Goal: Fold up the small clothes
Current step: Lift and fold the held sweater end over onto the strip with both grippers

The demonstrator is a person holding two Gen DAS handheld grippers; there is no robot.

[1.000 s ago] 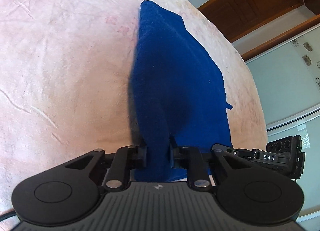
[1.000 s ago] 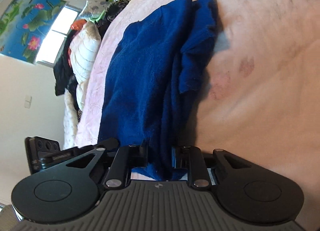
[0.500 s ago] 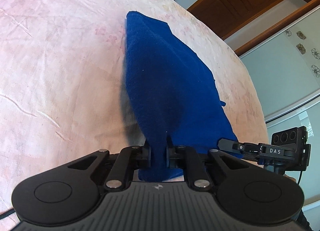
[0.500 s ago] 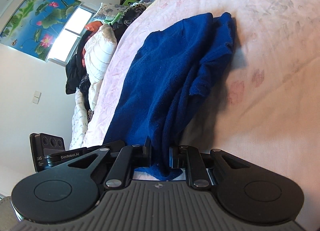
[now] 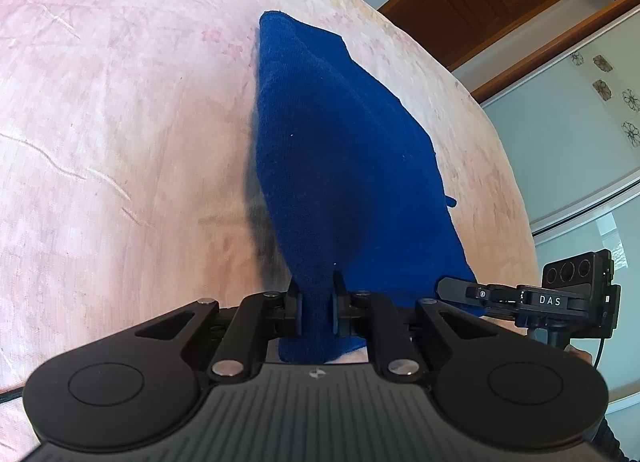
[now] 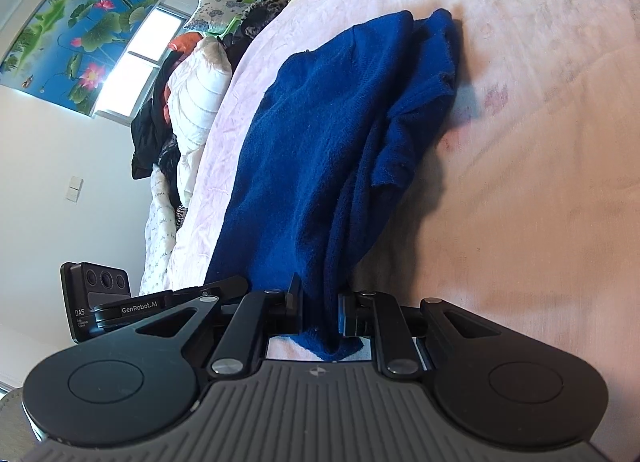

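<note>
blue garment (image 5: 340, 166) on bed (image 5: 120, 122); l gripper (image 5: 316, 310) + r gripper (image 6: 320, 312) angled down, fingers clamped on its near edge.

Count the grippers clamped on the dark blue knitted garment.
2. The left gripper pinches one near corner of the dark blue knitted garment; the right gripper pinches the other. No others visible.

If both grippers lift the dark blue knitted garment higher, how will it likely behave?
The dark blue knitted garment is probably floppy: it drapes from the right gripper and the left gripper onto the pink bedsheet. Its middle would likely sag. The fuzzy knit seems unlikely to slip.
</note>
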